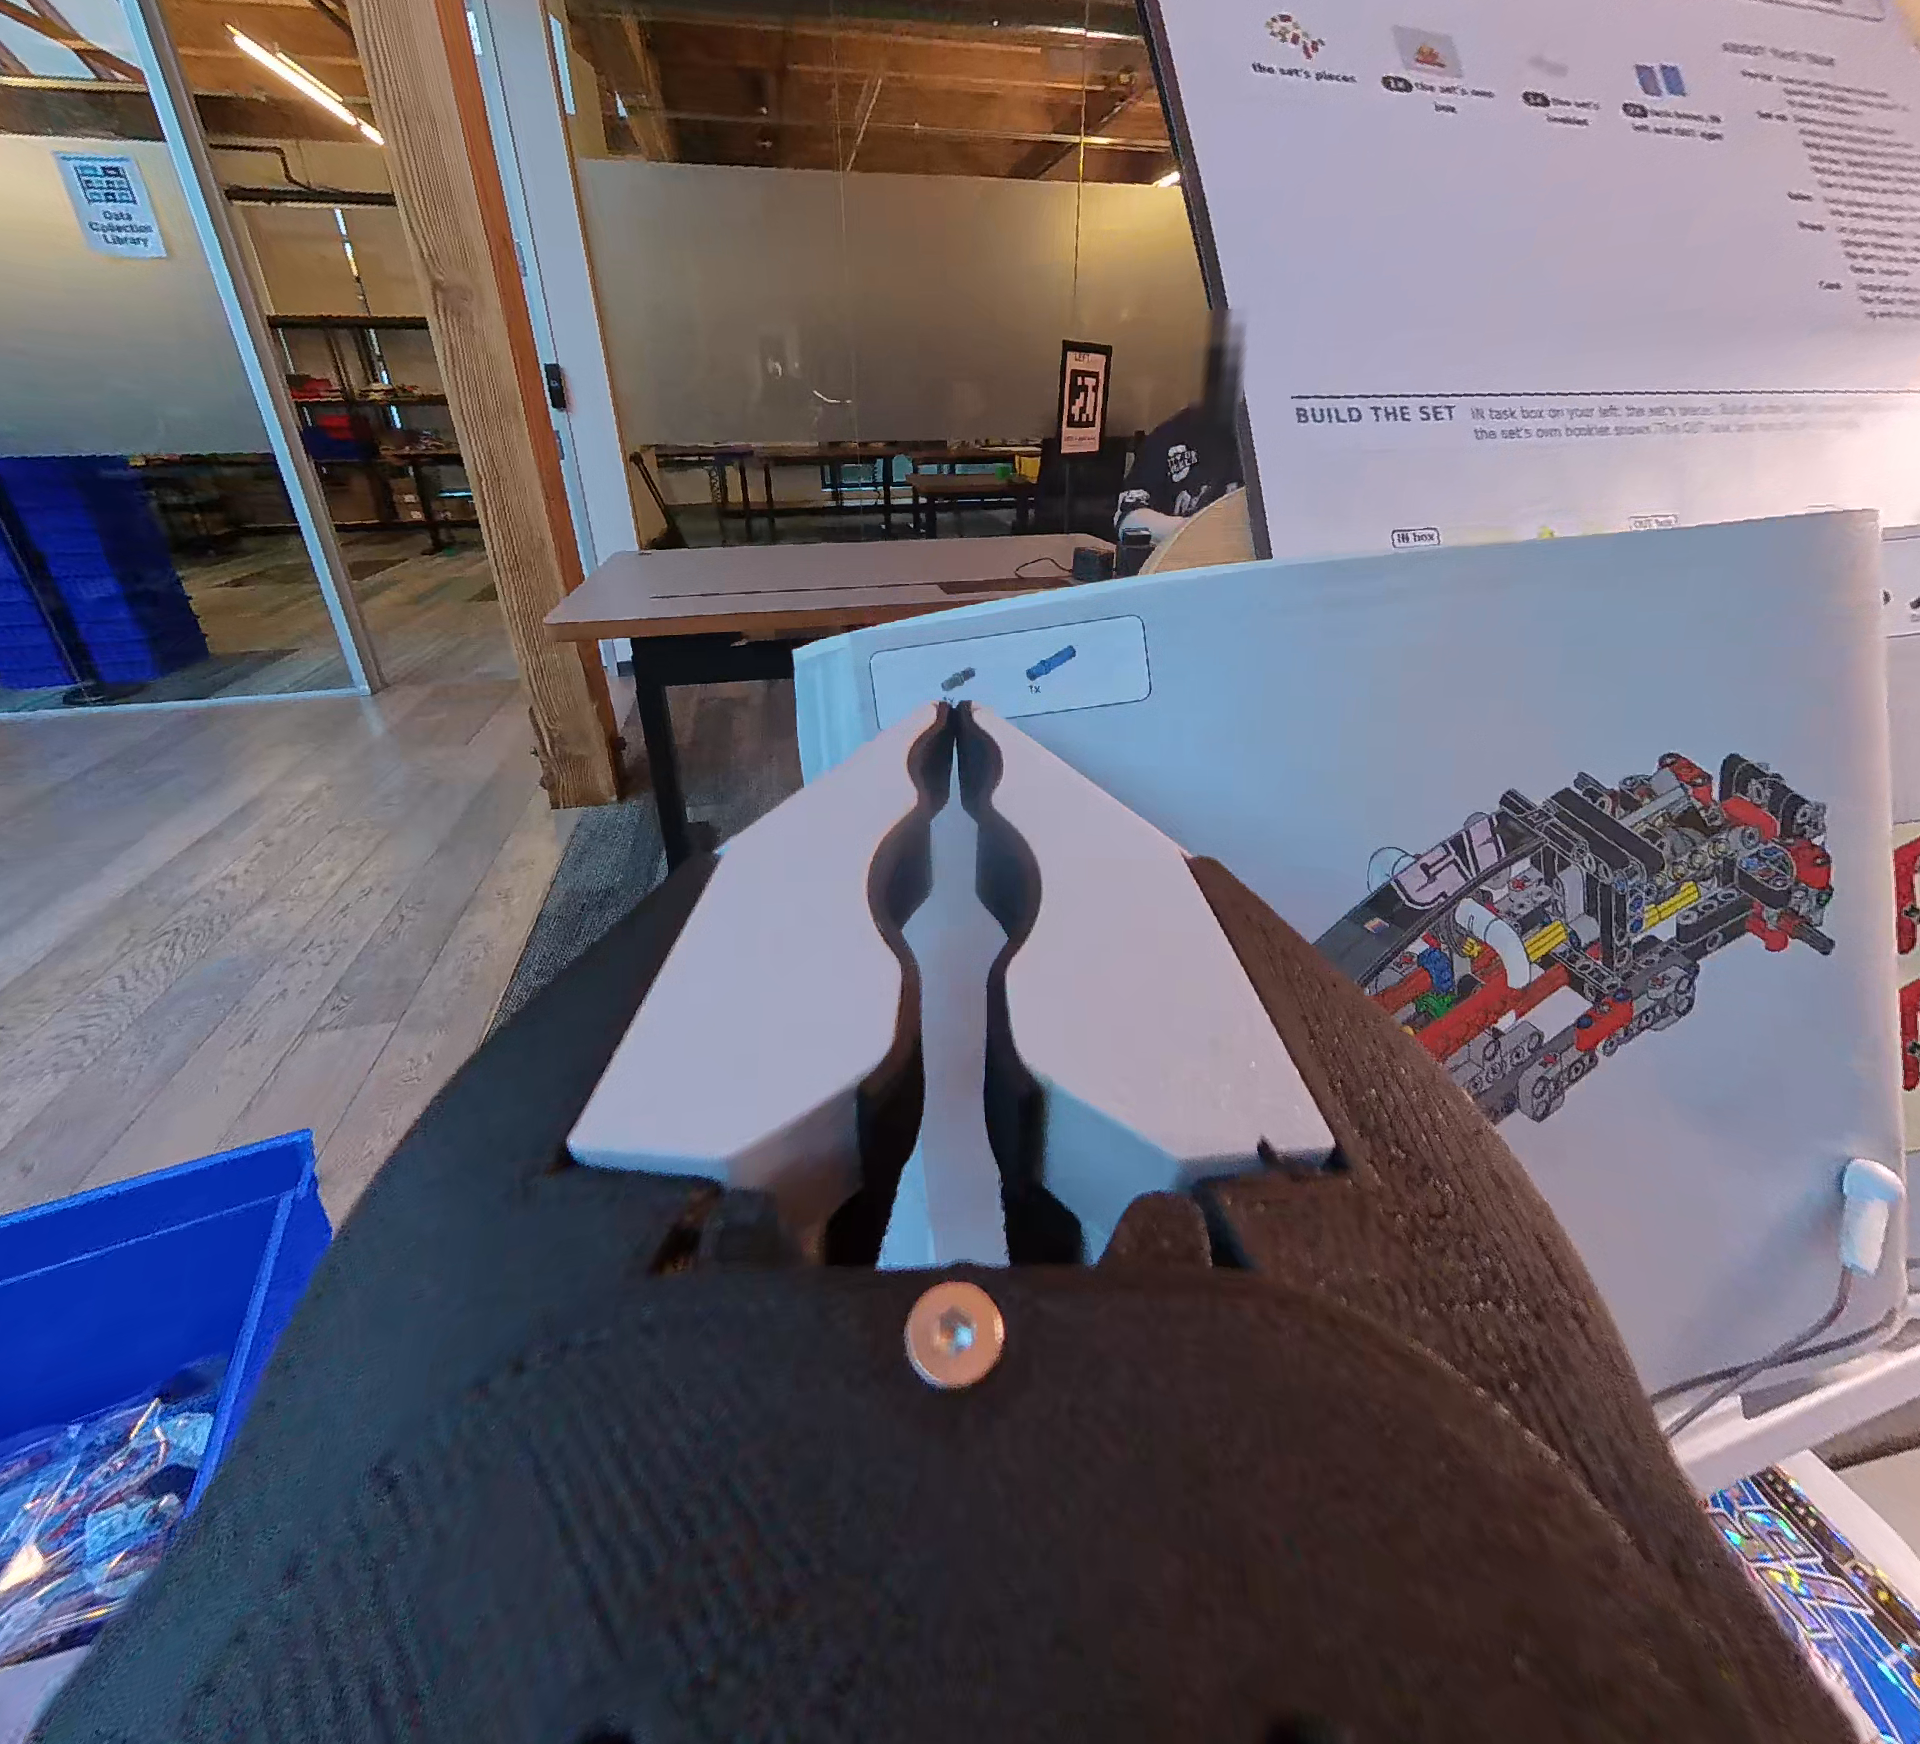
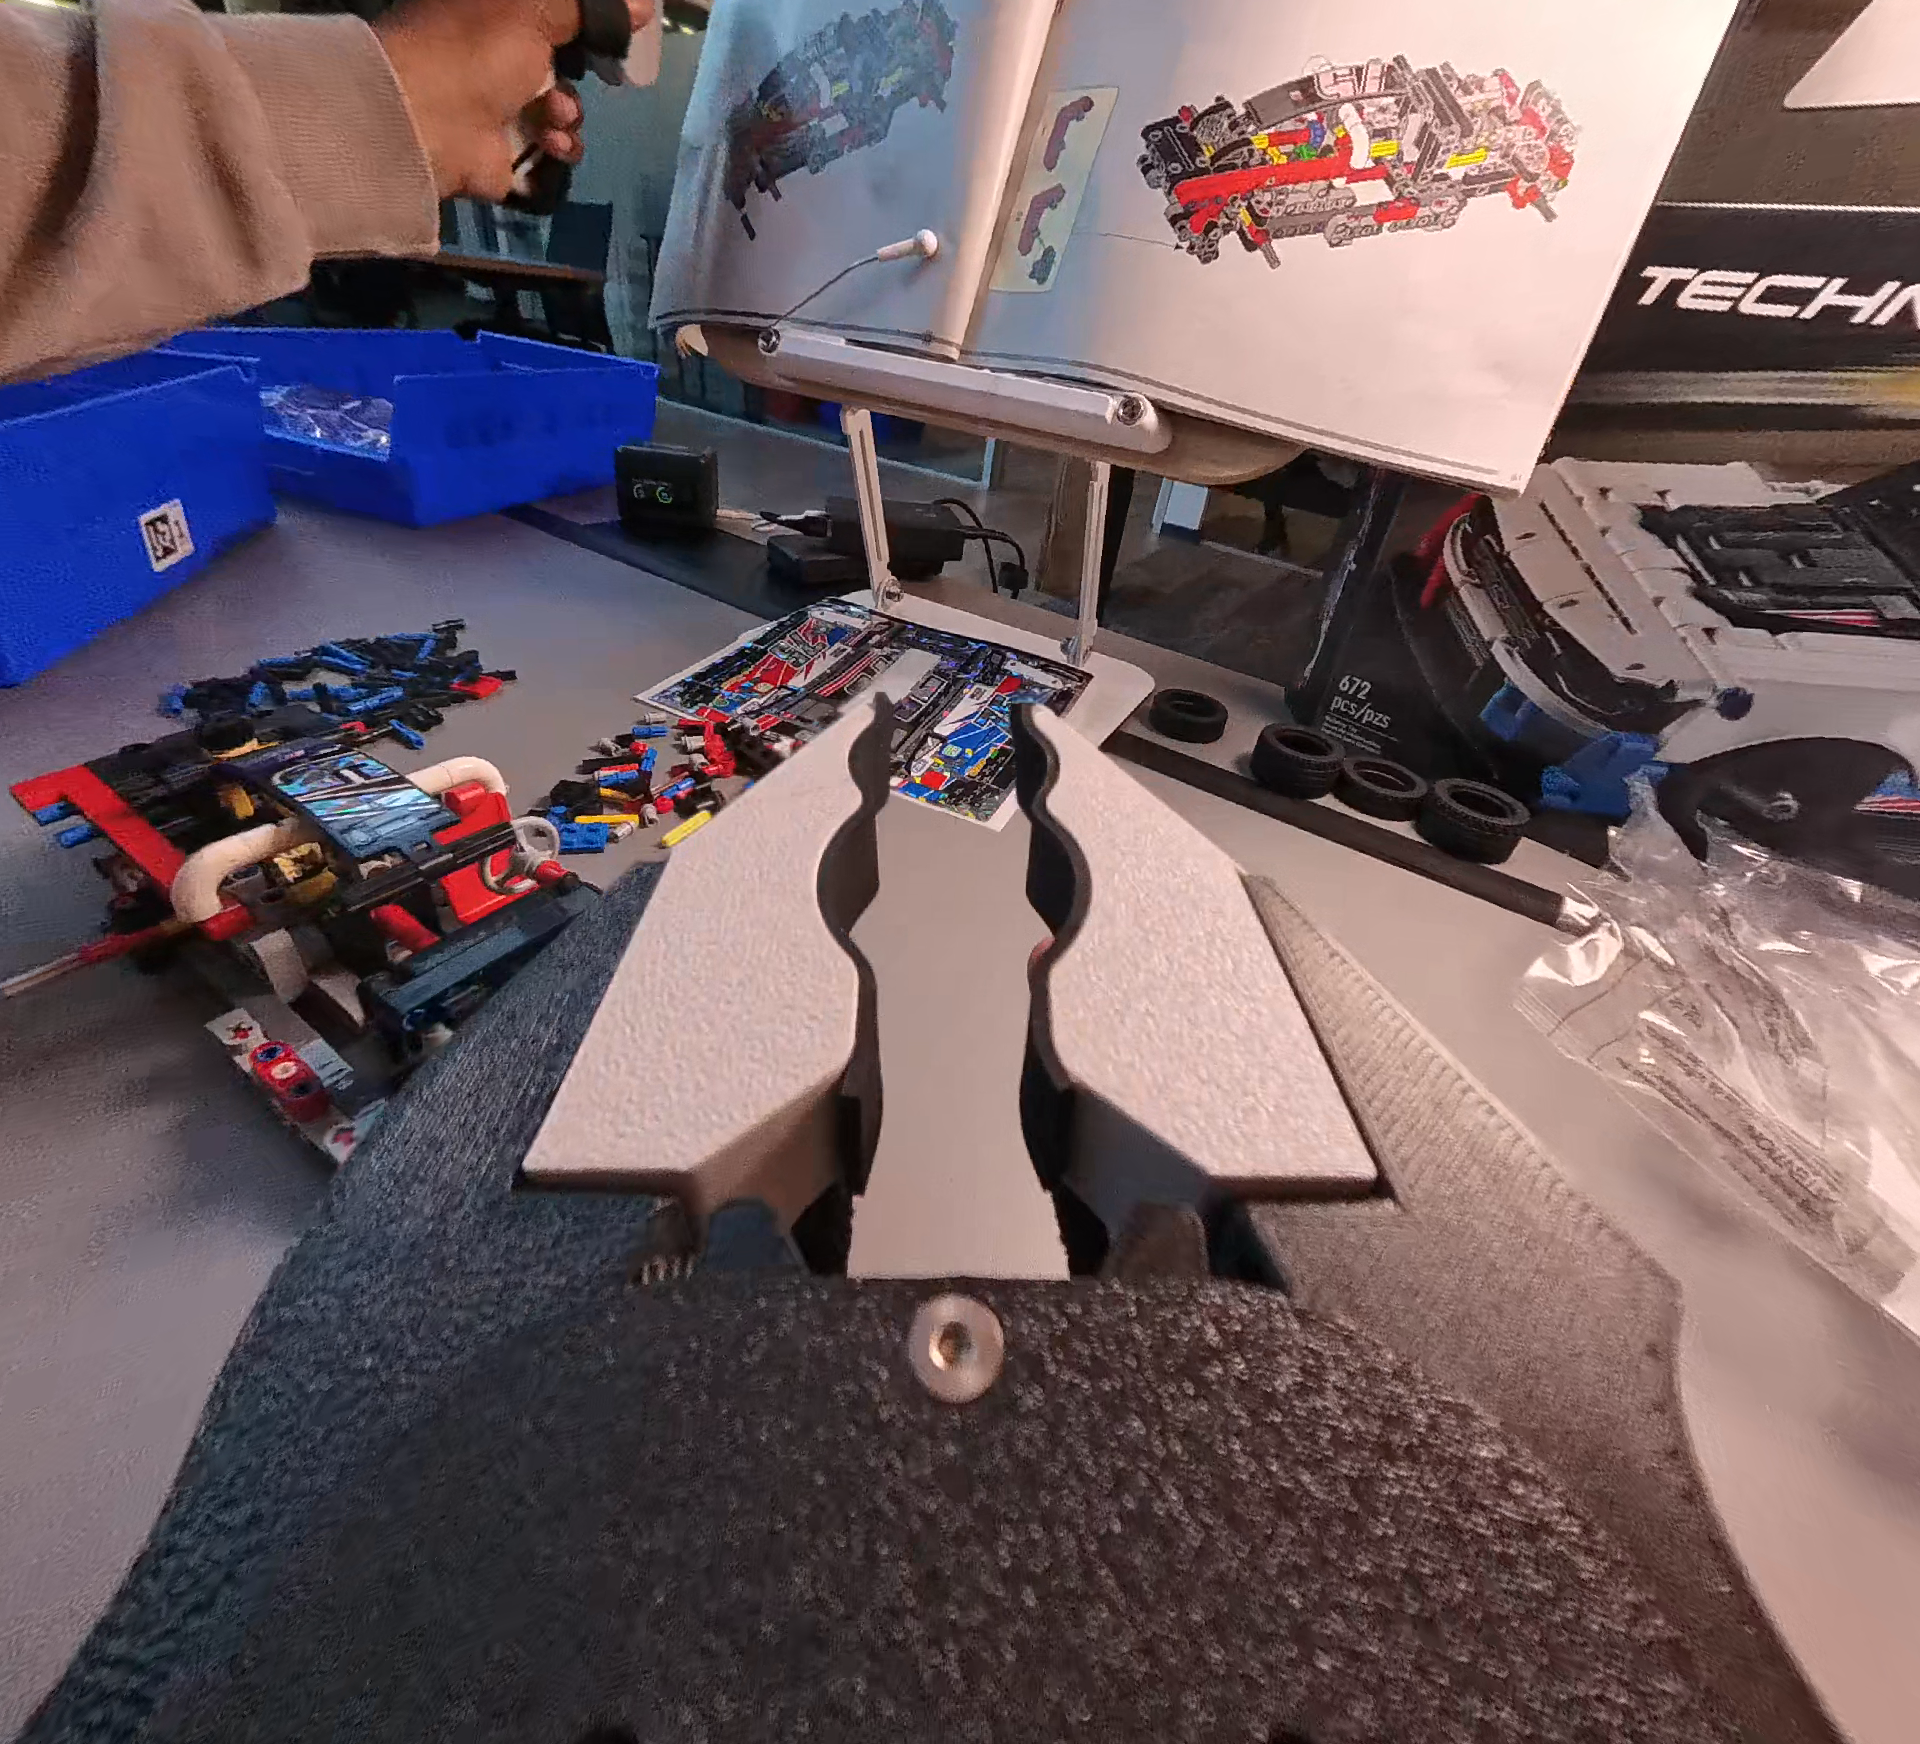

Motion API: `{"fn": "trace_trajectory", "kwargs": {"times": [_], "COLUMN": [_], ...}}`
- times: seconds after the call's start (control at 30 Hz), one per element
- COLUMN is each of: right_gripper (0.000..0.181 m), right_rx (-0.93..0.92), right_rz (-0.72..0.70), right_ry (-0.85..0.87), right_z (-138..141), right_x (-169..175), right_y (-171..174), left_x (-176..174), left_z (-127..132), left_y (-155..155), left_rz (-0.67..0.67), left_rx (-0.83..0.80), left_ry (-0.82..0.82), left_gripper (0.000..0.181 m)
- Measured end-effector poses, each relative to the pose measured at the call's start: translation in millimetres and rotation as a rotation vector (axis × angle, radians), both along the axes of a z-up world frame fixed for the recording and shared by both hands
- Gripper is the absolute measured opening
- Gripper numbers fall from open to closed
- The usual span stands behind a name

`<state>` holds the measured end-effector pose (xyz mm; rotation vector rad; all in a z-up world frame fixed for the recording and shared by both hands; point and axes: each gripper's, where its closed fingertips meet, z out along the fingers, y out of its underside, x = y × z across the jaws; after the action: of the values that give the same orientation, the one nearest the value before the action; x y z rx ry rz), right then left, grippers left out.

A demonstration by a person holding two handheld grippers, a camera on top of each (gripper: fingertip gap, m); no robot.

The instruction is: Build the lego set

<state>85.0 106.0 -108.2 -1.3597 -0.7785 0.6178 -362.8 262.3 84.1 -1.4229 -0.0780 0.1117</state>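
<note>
A: Left gripper (image 1: 954, 707) — raised at the booklet (image 1: 1455, 863), tips pressed together at the page's upper left corner, by the parts box printed there. Whether paper sits between them, cannot tell.

B: Right gripper (image 2: 951, 723)?

A: Spread, nothing between the fingers. Held low over the table (image 2: 156, 1175), pointing at the sticker sheet (image 2: 862, 686) under the stand (image 2: 966, 406).

B: Where's the build?

A: Half-built car (image 2: 301, 853), red, black and white, lying on the table left of the right gripper, near but apart. Loose pieces (image 2: 644, 780) between car and sticker sheet; a blue-black pile (image 2: 343, 676) behind the car.

B: Other items?

A: Four tyres (image 2: 1351, 780) in a row right of the stand, set box (image 2: 1662, 634) behind them, empty bags (image 2: 1745, 1071) far right. Blue bins (image 2: 416, 427) back left. Sleeved arm (image 2: 208, 136) reaches toward the booklet's left page, one page curling up.
</note>
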Motion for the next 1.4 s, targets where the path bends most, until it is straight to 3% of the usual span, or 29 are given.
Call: {"fn": "trace_trajectory", "kwargs": {"times": [0.2, 0.47, 0.6, 0.7, 0.8, 1.03, 1.2, 1.4], "right_gripper": [0.020, 0.019, 0.018, 0.019, 0.019, 0.018, 0.017, 0.016], "right_rx": [-0.028, -0.058, -0.049, -0.058, -0.067, -0.076, -0.099, -0.095], "right_rz": [-0.008, -0.002, -0.004, -0.006, 0.000, 0.018, 0.033, 0.014], "right_ry": [-0.003, -0.016, -0.020, -0.016, -0.008, -0.010, -0.020, -0.044], "right_z": [-7, -15, -13, -12, -10, -11, -17, -21], "right_x": [1, -3, -1, 0, 0, -3, -9, -5], "right_y": [5, 6, 4, 4, 4, 0, -2, 1], "left_x": [8, 39, 75, 117, 137, 110, 65, 53], "left_z": [0, 4, -3, -43, -104, -228, -279, -310], "left_y": [6, -7, -31, -63, -106, -191, -194, -181], "left_rz": [-0.032, -0.113, -0.270, -0.478, -0.598, -0.601, -0.543, -0.549], "left_rx": [0.001, 0.020, -0.045, -0.230, -0.460, -0.919, -1.188, -1.339], "left_ry": [0.017, 0.039, 0.091, 0.166, 0.295, 0.548, 0.681, 0.472], "left_gripper": [0.000, 0.000, 0.004, 0.008, 0.010, 0.010, 0.008, 0.011]}}
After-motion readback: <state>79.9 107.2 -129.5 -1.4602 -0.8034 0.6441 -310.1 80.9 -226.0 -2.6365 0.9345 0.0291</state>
